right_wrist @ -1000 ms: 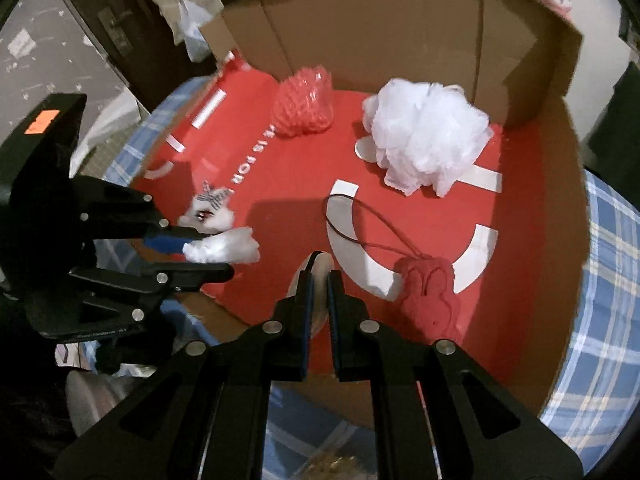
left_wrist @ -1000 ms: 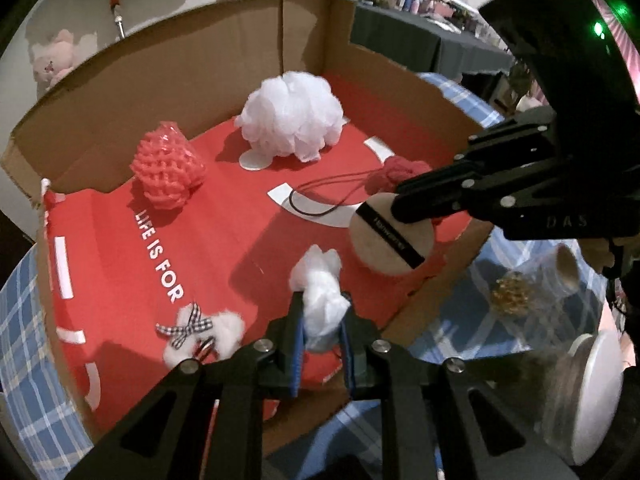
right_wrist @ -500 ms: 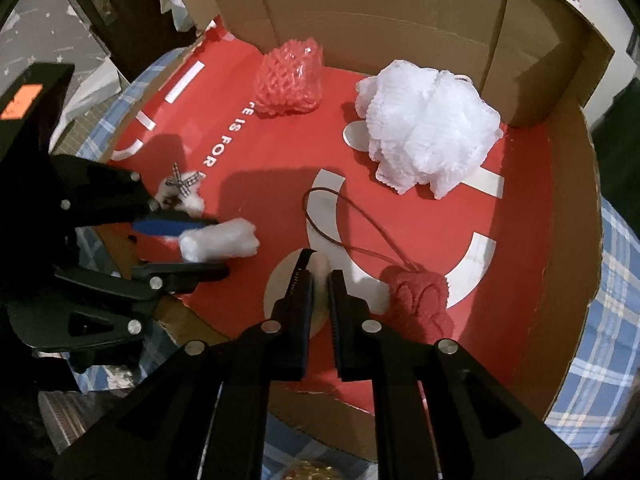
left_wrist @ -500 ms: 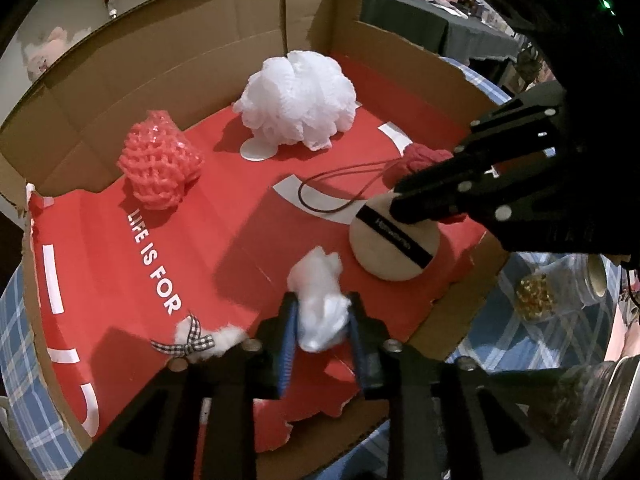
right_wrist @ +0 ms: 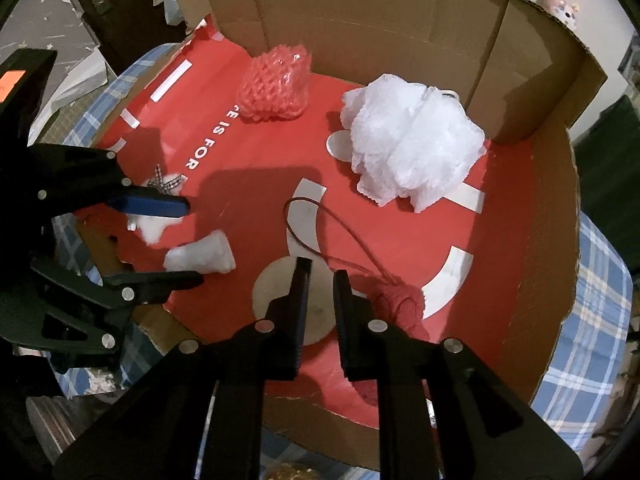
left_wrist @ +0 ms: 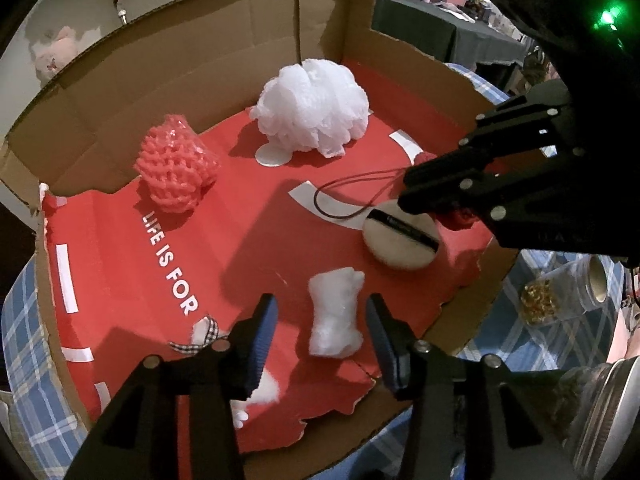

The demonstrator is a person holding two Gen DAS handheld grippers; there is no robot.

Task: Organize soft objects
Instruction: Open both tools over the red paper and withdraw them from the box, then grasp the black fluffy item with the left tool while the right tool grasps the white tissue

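Cardboard box (left_wrist: 224,60), red-lined — holds soft items. Left hand-held gripper (left_wrist: 322,330): jaws just opened, white cotton wad (left_wrist: 335,316) lying free between them. Right hand-held gripper (right_wrist: 320,280): slightly parted over round puff (right_wrist: 276,292) — gripping nothing.

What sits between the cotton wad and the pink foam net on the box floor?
Only bare red floor with white lettering lies between the cotton wad and the pink foam net, as the left wrist view shows; the right wrist view agrees.

Left gripper (left_wrist: 322,326) jaws just opening; right gripper (right_wrist: 320,280) parted slightly.
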